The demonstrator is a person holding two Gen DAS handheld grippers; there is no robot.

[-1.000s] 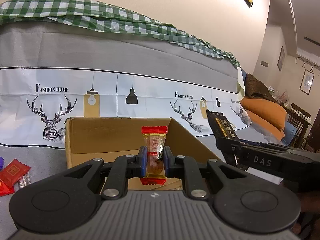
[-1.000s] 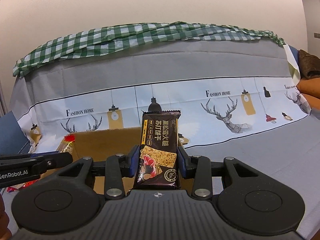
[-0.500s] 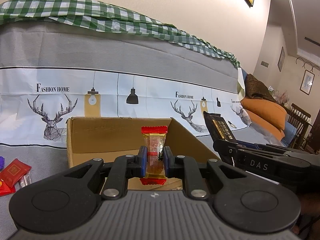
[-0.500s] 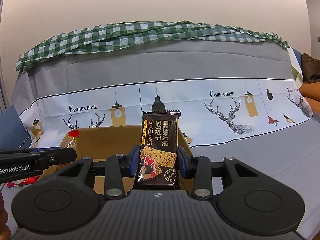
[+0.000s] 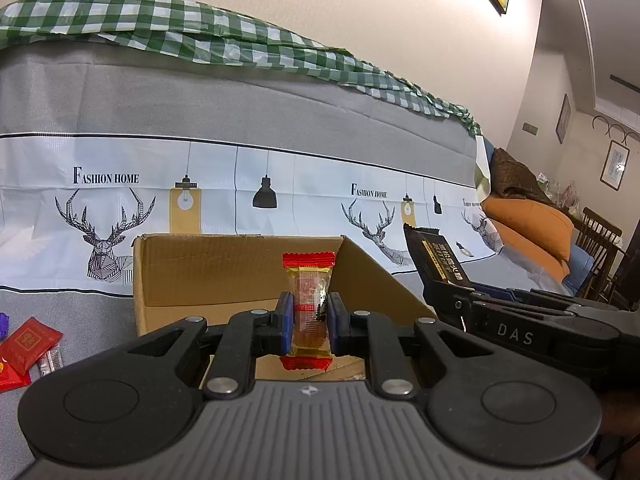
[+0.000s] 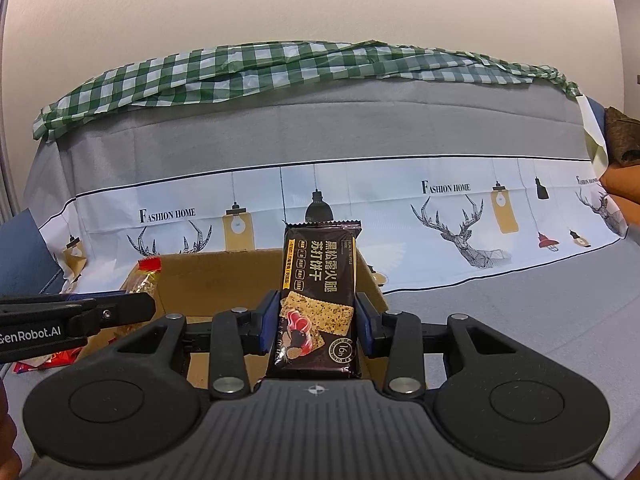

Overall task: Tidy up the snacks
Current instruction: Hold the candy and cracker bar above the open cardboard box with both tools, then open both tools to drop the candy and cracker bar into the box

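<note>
My left gripper (image 5: 307,322) is shut on a small clear candy with red ends (image 5: 308,288), held upright over the near side of an open cardboard box (image 5: 208,272). My right gripper (image 6: 316,322) is shut on a dark cracker packet (image 6: 320,292), held upright over the same box (image 6: 224,280). In the left wrist view the right gripper with its dark packet (image 5: 436,264) reaches in beside the box's right wall. In the right wrist view the left gripper's finger (image 6: 76,316) and its candy (image 6: 146,280) show at the box's left side.
The box stands on a sofa seat with a grey cover printed with deer (image 5: 104,232). Loose red snack packets (image 5: 28,340) lie on the seat left of the box. Orange cushions (image 5: 528,224) and a wooden chair (image 5: 600,248) are at the far right.
The right gripper with the dark packet has sunk a little and edged left toward the box. The left gripper has barely moved.
</note>
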